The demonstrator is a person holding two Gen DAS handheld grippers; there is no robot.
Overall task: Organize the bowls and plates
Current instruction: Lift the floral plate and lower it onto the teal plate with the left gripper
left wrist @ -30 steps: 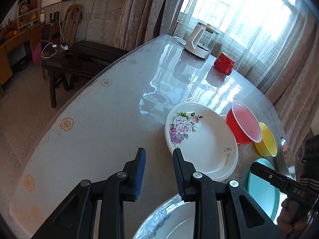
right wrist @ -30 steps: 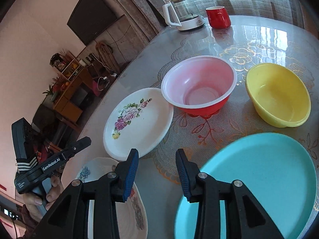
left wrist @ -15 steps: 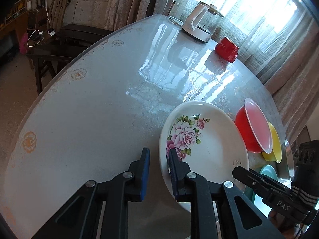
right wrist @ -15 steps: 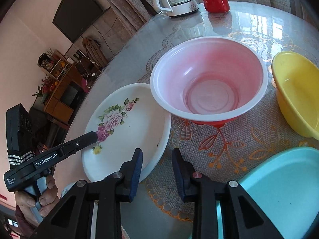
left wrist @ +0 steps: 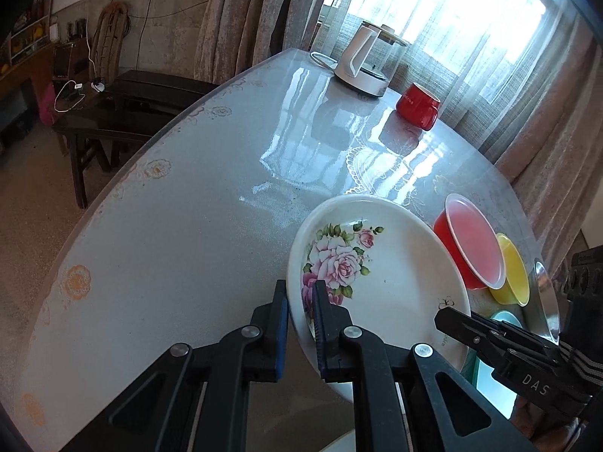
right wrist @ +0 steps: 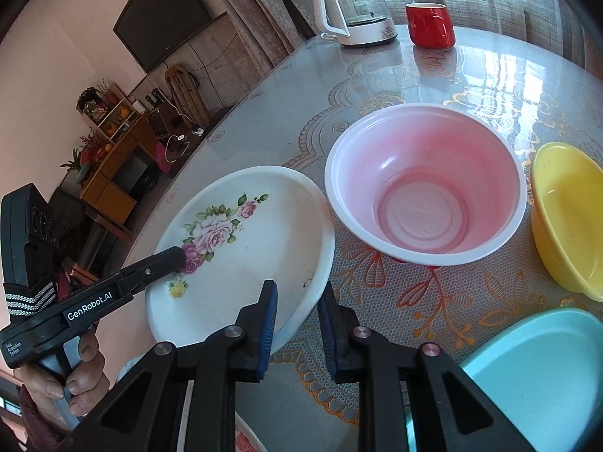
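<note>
My left gripper point(left wrist: 300, 314) pinches the floral plate point(left wrist: 380, 275) rim at lower centre, plate extending right toward my right gripper point(right wrist: 297, 314), whose half-open jaws straddle the opposite rim.

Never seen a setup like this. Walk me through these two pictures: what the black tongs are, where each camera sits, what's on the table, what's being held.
A person holds a two-finger gripper in each hand; each carries a fisheye camera looking along its fingers. The left camera shows the left gripper pinching the rim of the floral plate. The right camera shows the right gripper open around that plate's opposite rim. On the glass-topped table stand a red bowl, a yellow bowl, a turquoise plate, a red mug and a kettle.
</note>
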